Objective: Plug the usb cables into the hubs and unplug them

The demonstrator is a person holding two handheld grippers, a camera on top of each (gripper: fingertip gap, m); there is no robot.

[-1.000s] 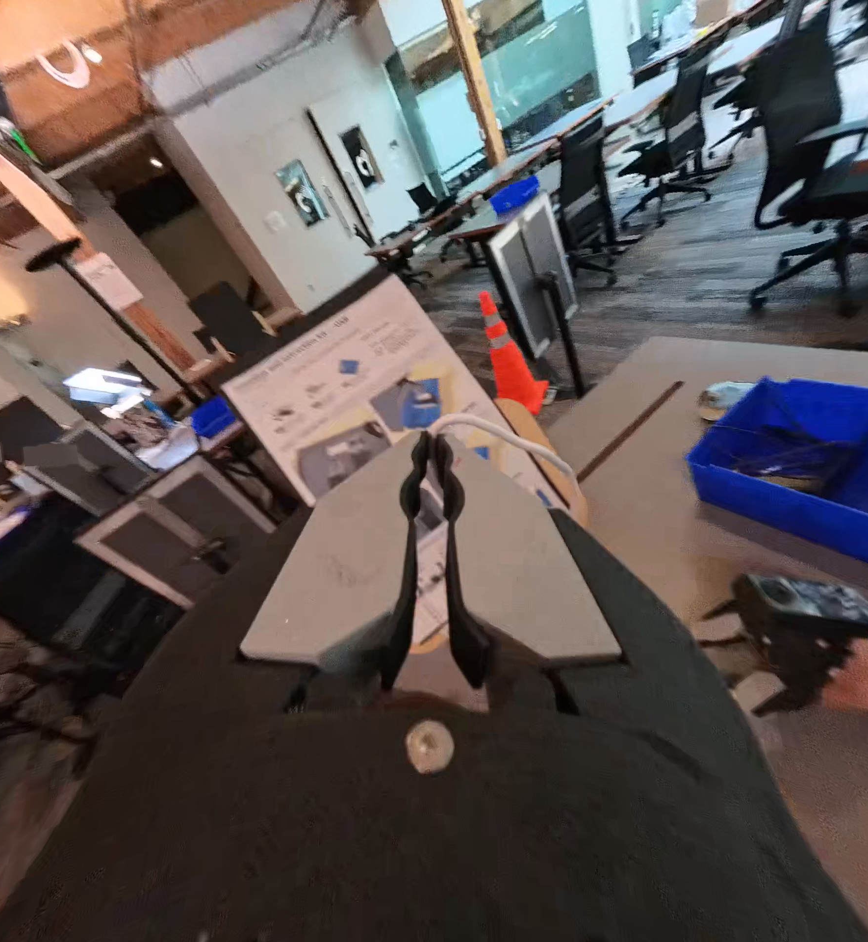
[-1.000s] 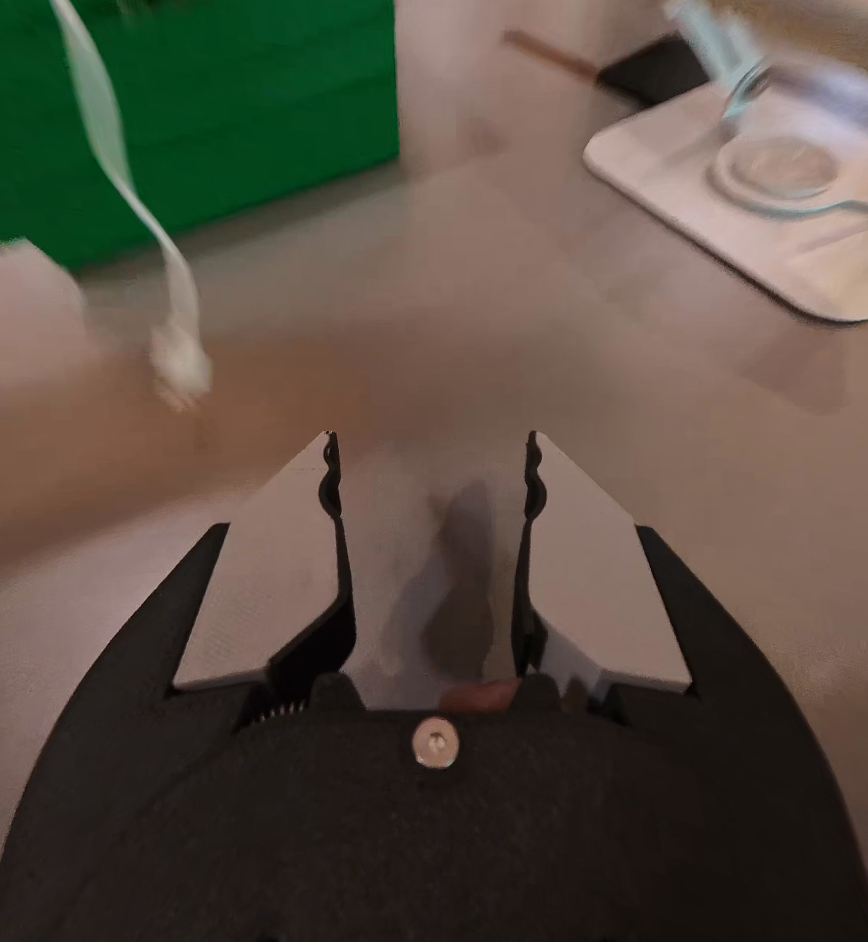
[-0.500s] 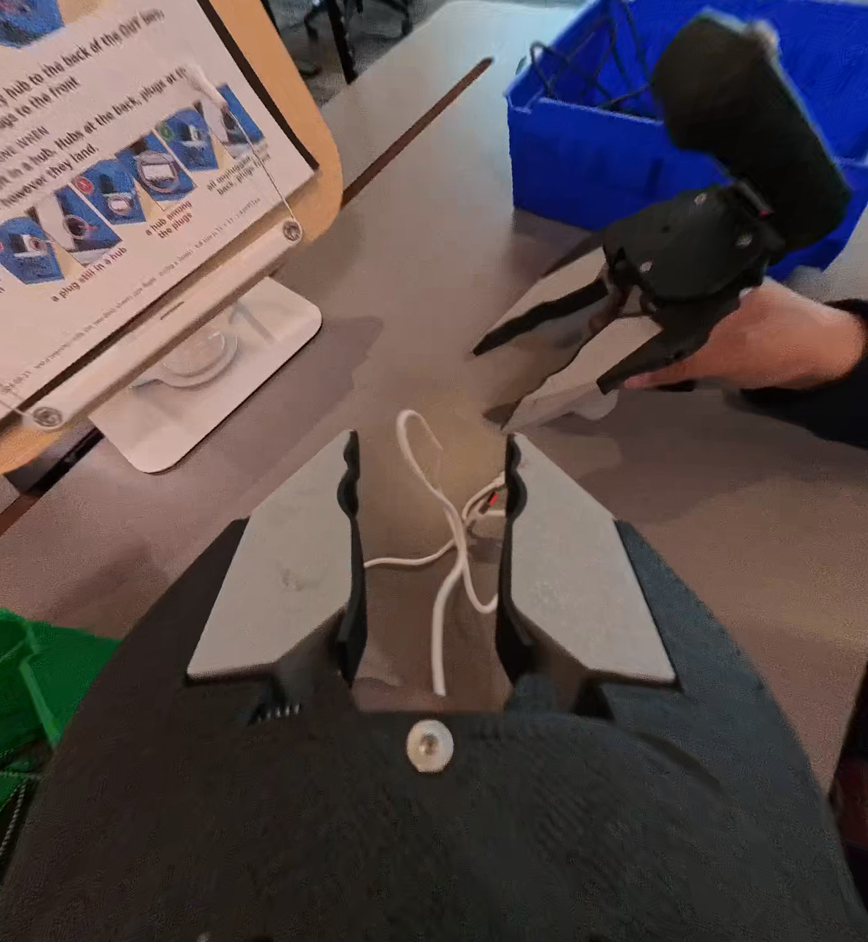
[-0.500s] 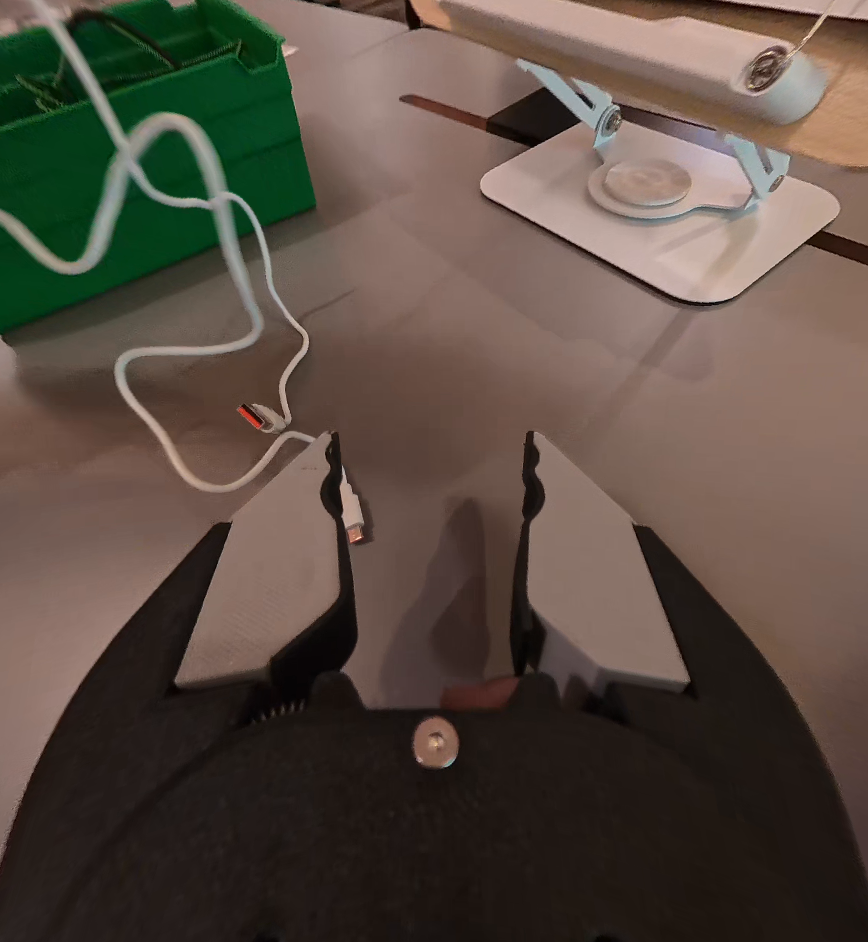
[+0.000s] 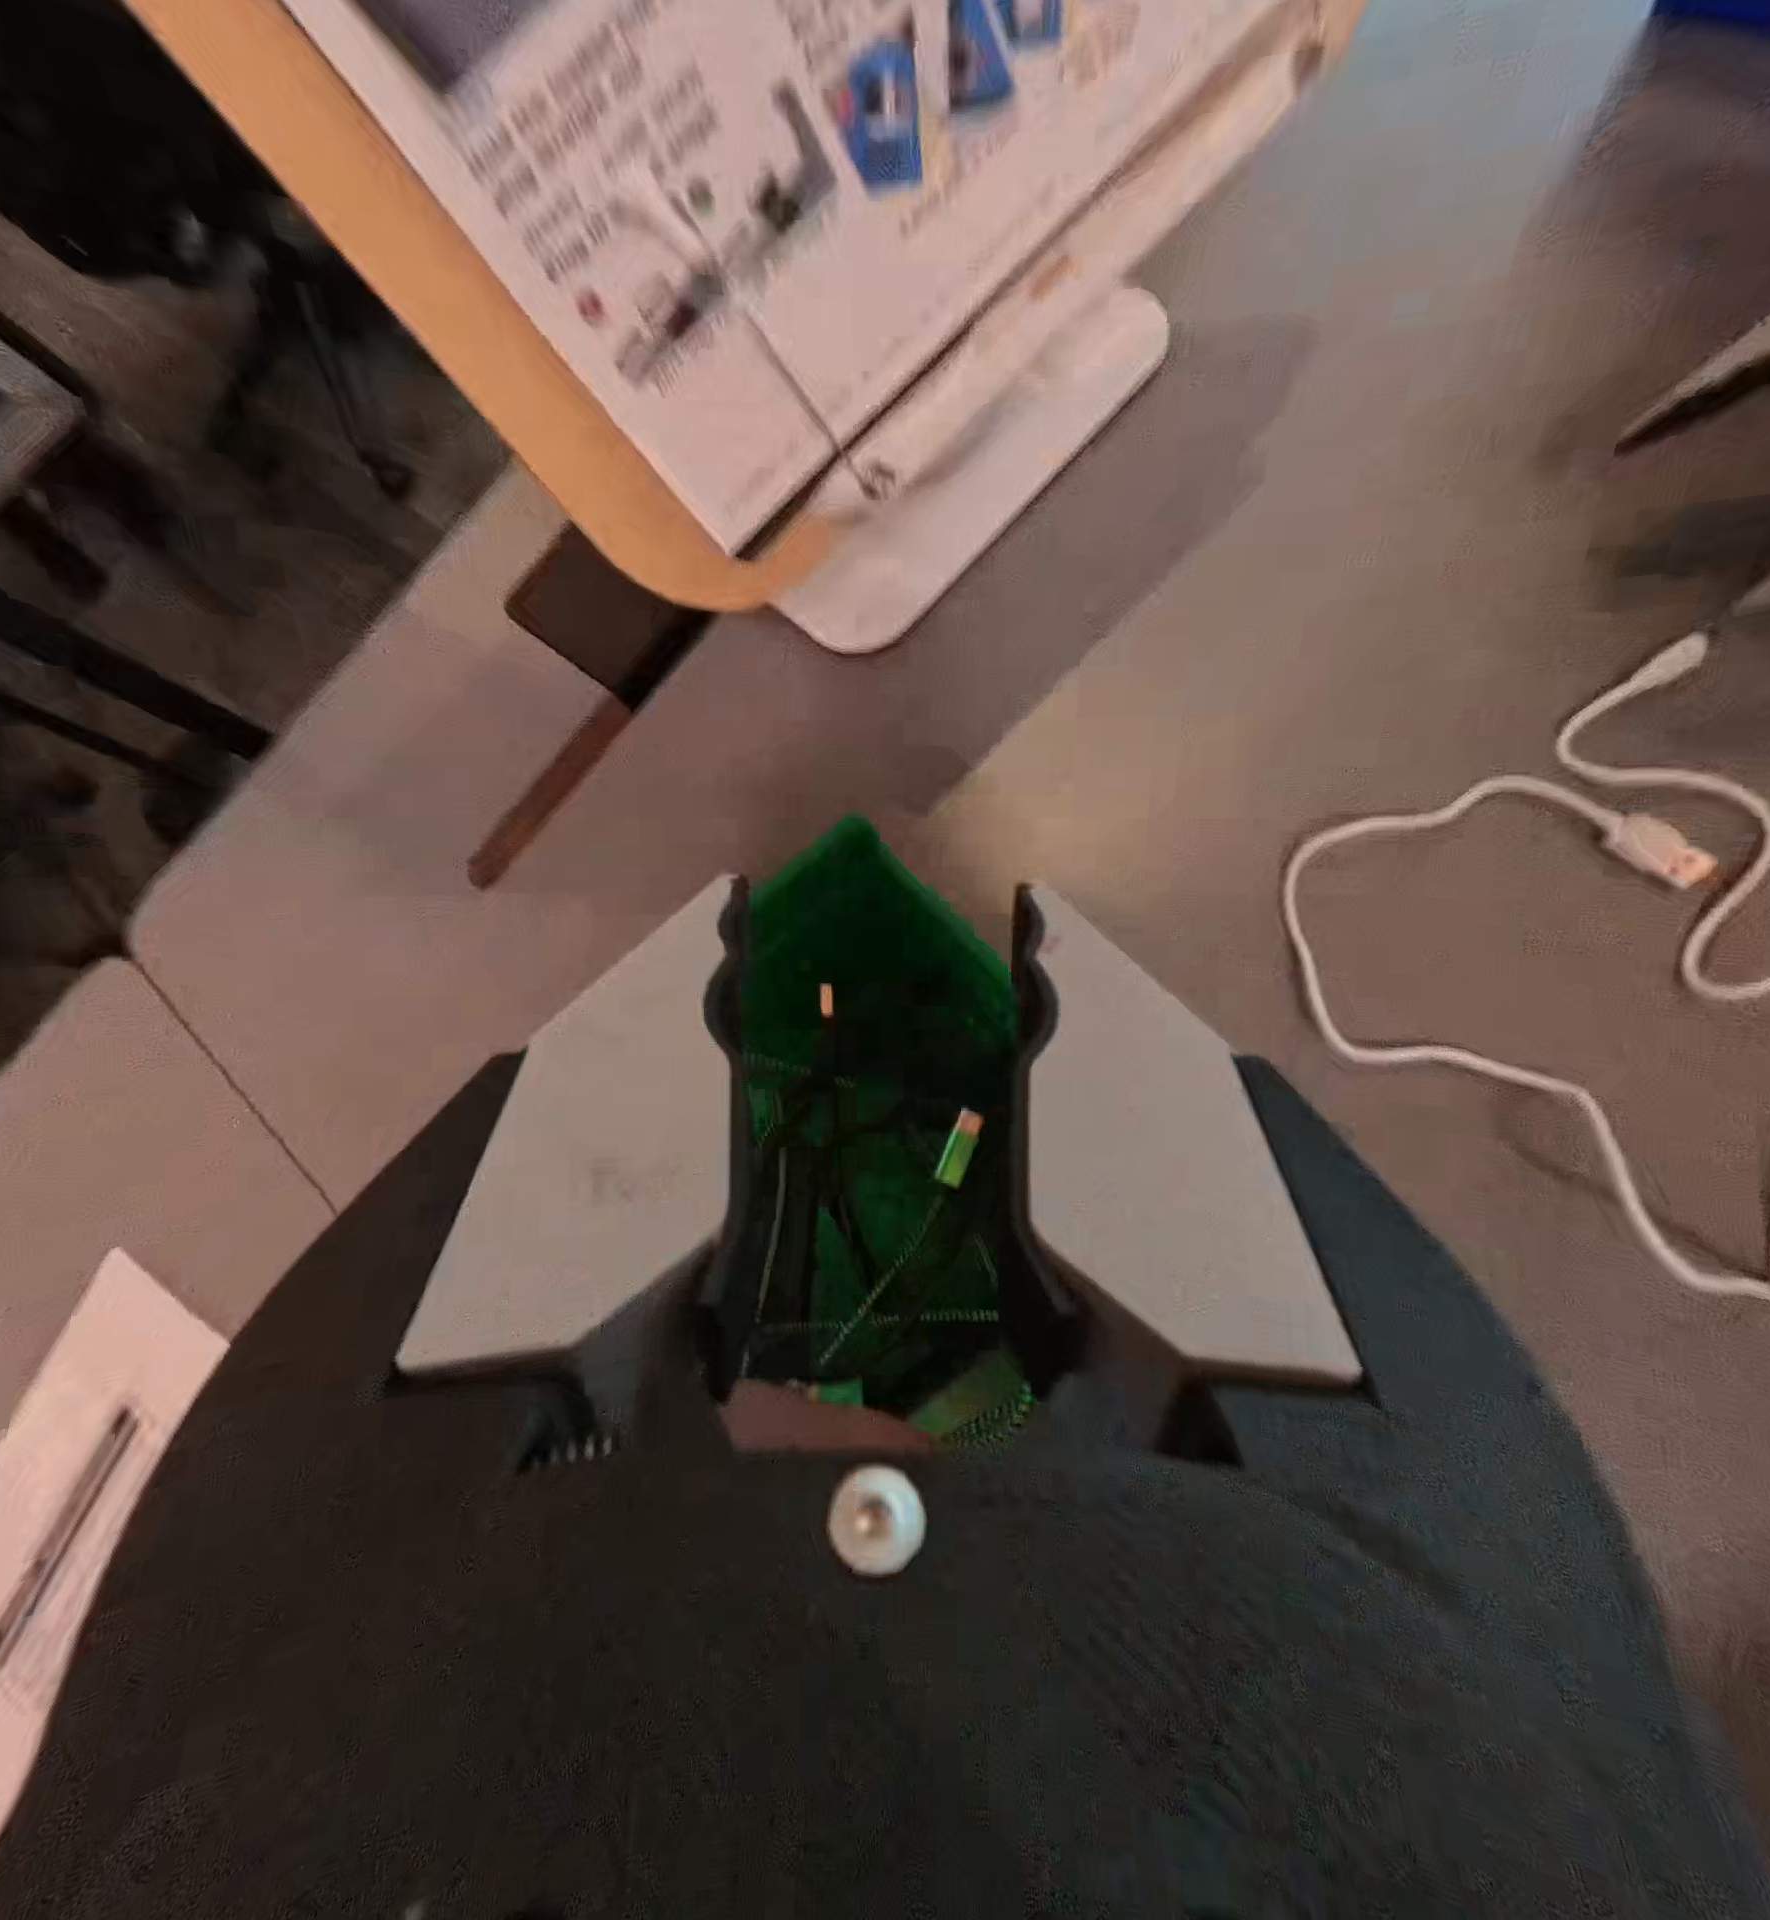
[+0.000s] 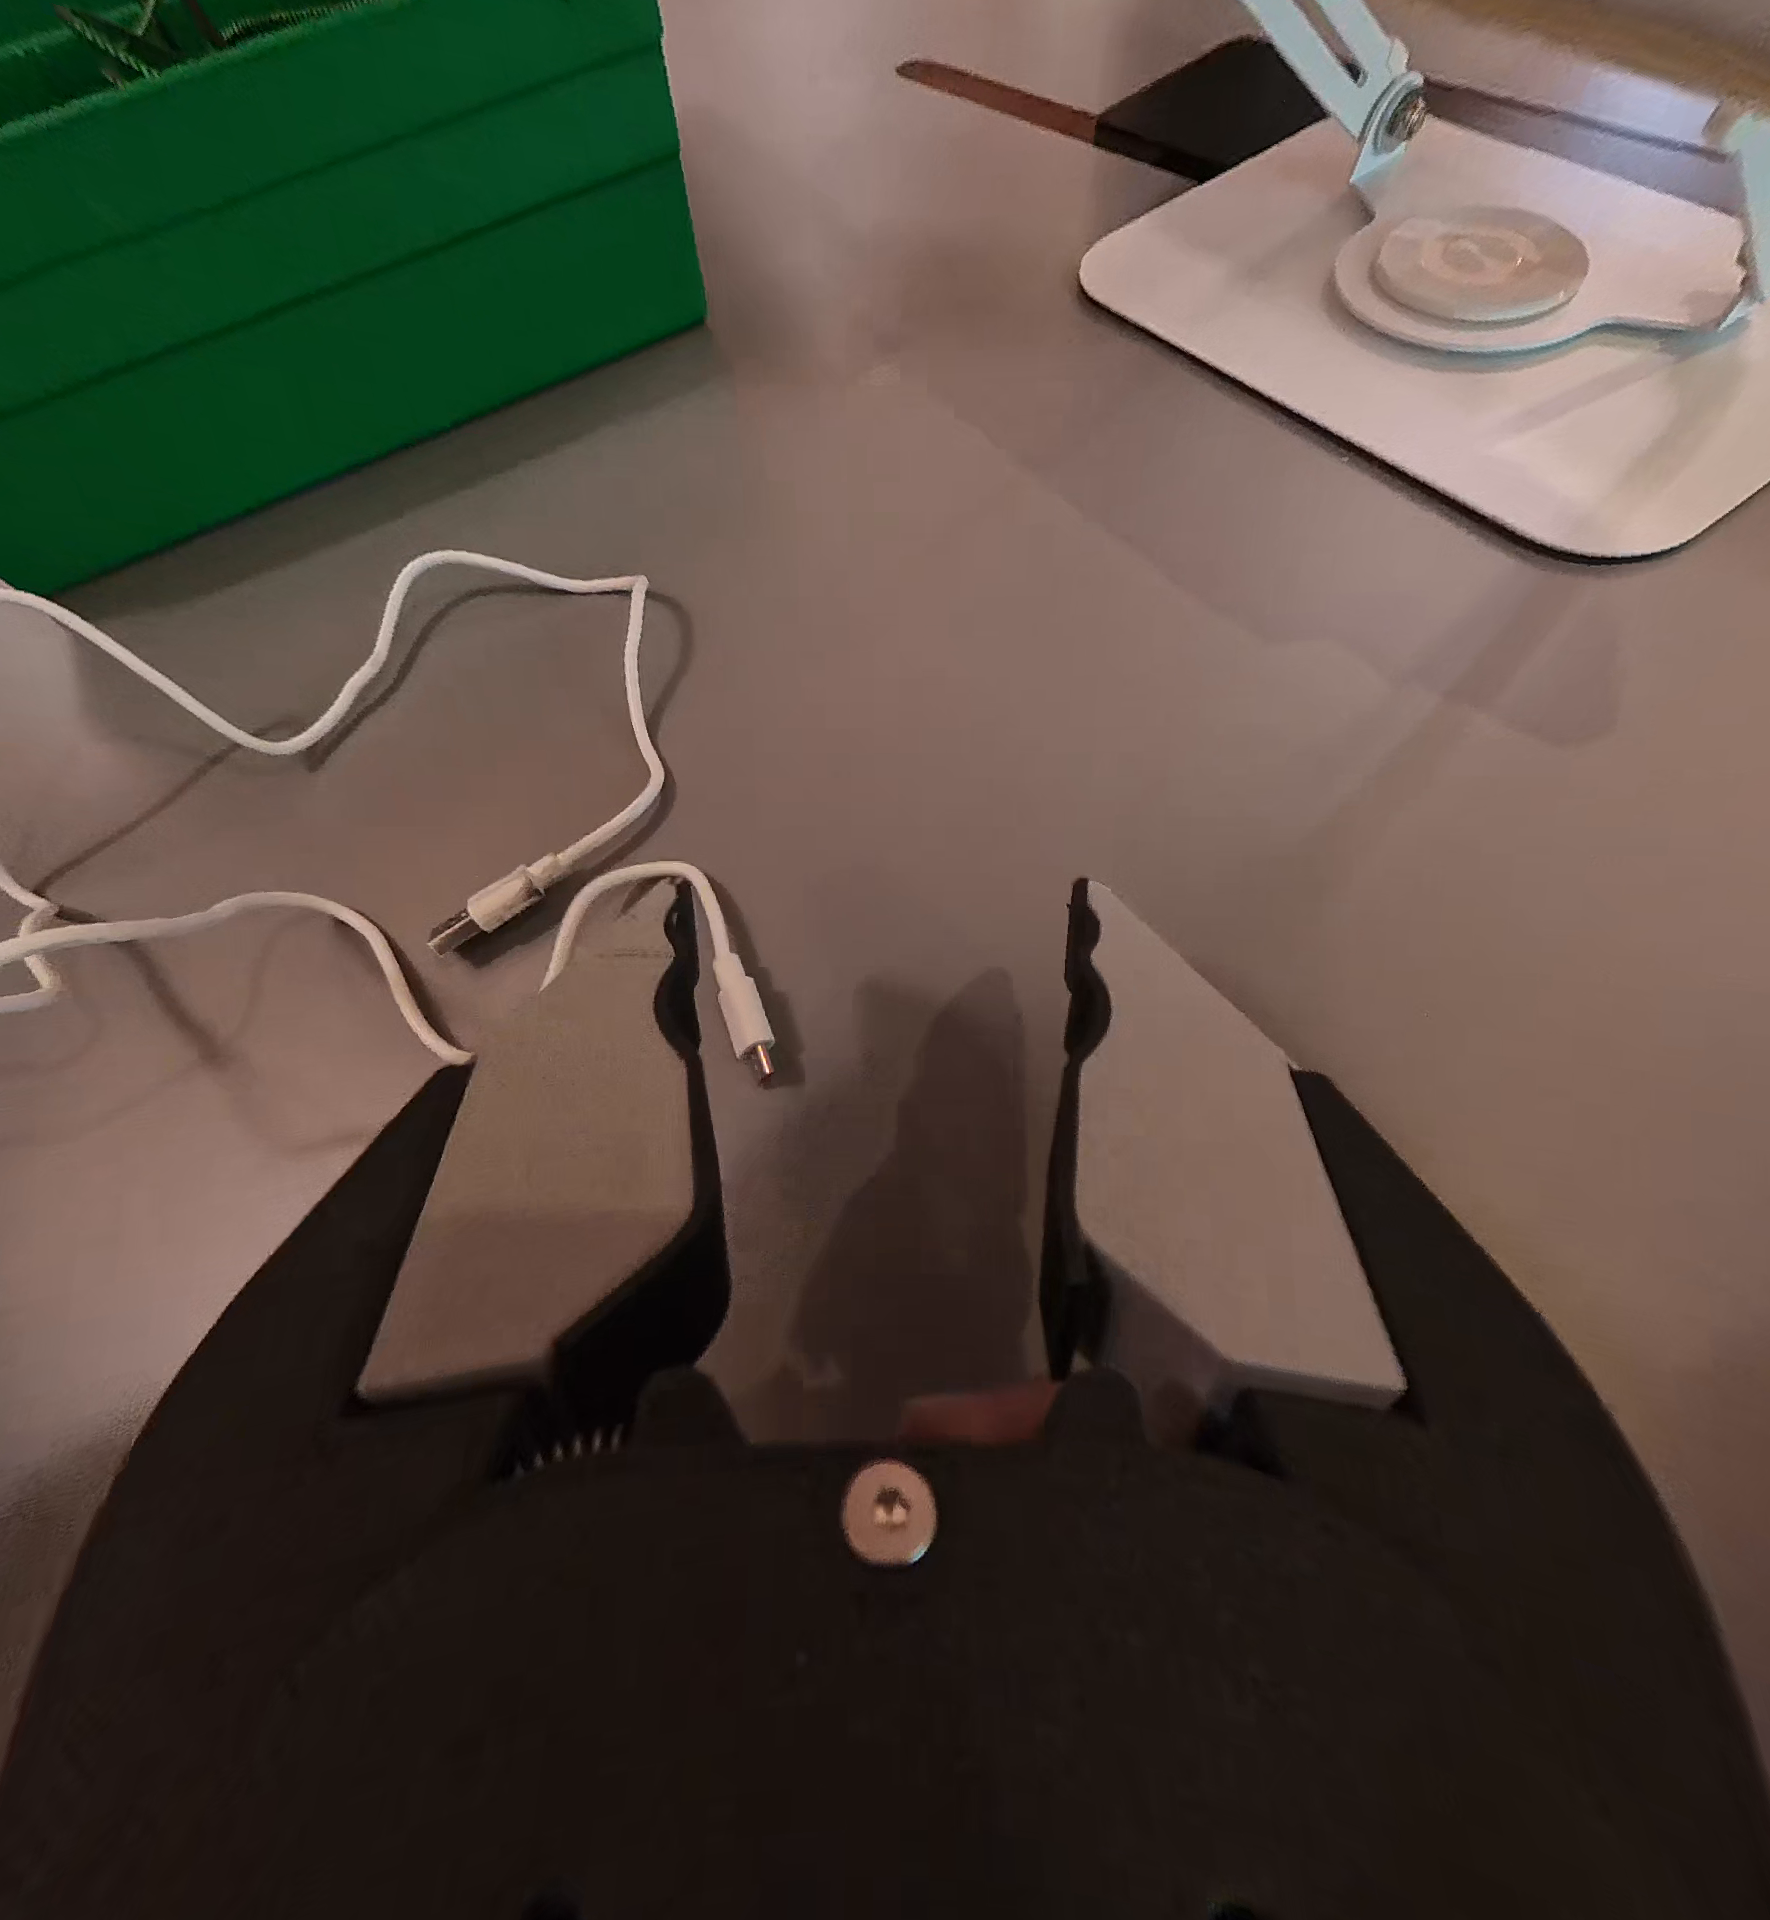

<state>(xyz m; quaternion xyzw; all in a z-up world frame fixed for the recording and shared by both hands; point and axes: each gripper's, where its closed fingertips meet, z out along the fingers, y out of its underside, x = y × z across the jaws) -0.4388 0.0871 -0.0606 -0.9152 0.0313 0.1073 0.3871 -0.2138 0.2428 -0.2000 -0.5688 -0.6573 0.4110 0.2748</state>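
The white cable (image 6: 320,727) lay loose on the grey table (image 6: 1068,727), in the left half of the right wrist view, its small plug (image 6: 746,1013) resting just inside the left finger of the right gripper (image 6: 876,935) and its larger flat plug (image 6: 491,914) a little further left. It looked light and limp, likely to trail and snag, so the stiff plug housing seemed the place to pinch, not the cord (the metal tip should stay free for the port). The right gripper was spread wide and held nothing. In the left wrist view the left gripper (image 5: 876,914) was also spread and empty, poised over the green bin (image 5: 860,935), where dark braided cables (image 5: 839,1226) lay tangled, one with a green plug (image 5: 959,1148); these would probably drag on one another when lifted. The same white cable (image 5: 1483,1039) showed at the right edge there. A white stand (image 6: 1483,395) carrying an instruction board (image 5: 756,208) stood at upper right, well apart. No hub was visible in either view.
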